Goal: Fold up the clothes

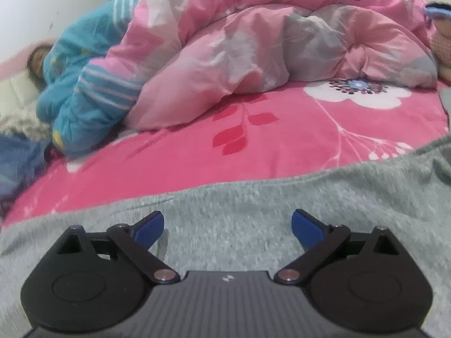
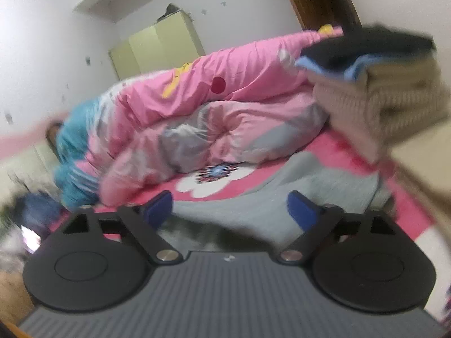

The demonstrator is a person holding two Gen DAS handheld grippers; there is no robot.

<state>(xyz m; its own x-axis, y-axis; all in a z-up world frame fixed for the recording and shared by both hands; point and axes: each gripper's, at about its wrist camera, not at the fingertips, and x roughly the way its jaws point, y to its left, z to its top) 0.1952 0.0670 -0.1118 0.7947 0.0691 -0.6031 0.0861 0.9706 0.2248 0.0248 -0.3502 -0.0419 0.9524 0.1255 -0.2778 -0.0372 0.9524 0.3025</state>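
A grey knit garment (image 1: 253,205) lies spread across the near part of a pink flowered bed sheet (image 1: 282,140). My left gripper (image 1: 227,229) hovers just over it, open, with nothing between its blue fingertips (image 1: 150,229). In the right wrist view the same grey garment (image 2: 304,186) stretches ahead and to the right. My right gripper (image 2: 229,211) is open above its near edge, and holds nothing. That view is blurred and tilted.
A bunched pink and grey duvet (image 1: 253,48) with a teal part (image 1: 84,84) fills the back of the bed. A stack of folded clothes (image 2: 380,84), beige knit under blue and black, sits at the right. A pale wardrobe (image 2: 157,45) stands by the wall.
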